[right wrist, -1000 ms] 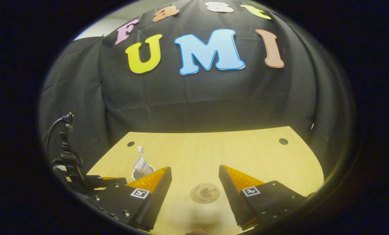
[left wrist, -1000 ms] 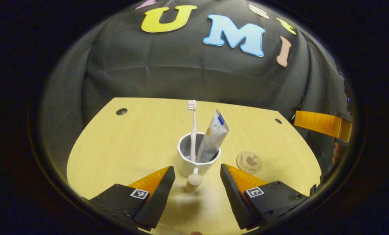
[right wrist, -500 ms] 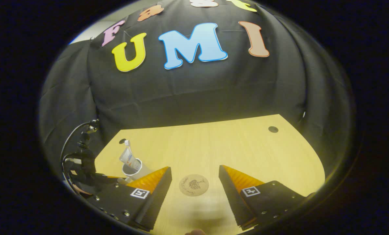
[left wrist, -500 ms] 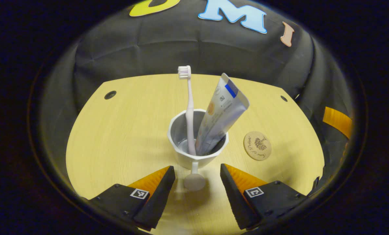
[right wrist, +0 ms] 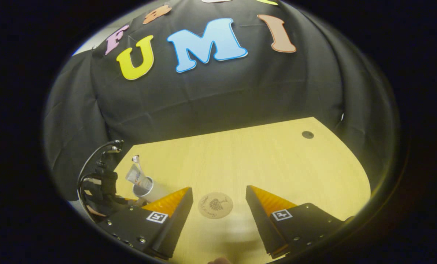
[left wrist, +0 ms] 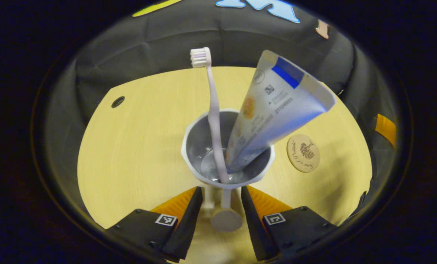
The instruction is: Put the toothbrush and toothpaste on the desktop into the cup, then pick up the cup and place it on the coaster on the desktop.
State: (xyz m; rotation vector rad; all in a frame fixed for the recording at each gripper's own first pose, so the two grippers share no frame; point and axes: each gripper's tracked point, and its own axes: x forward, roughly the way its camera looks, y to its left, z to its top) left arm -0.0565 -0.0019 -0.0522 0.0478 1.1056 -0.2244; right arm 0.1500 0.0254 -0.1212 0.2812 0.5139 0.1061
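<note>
A staged recording booth, not a lived-in room: a light wooden desktop (right wrist: 262, 154) with cable holes (right wrist: 307, 134) is backed by a draped black cloth wall (right wrist: 218, 95), and cabled camera gear (right wrist: 103, 176) is seen at one edge.

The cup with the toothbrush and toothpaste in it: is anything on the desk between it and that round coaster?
Nothing visible. Bare desktop lies between the cup and the coaster in the left gripper view.
</note>
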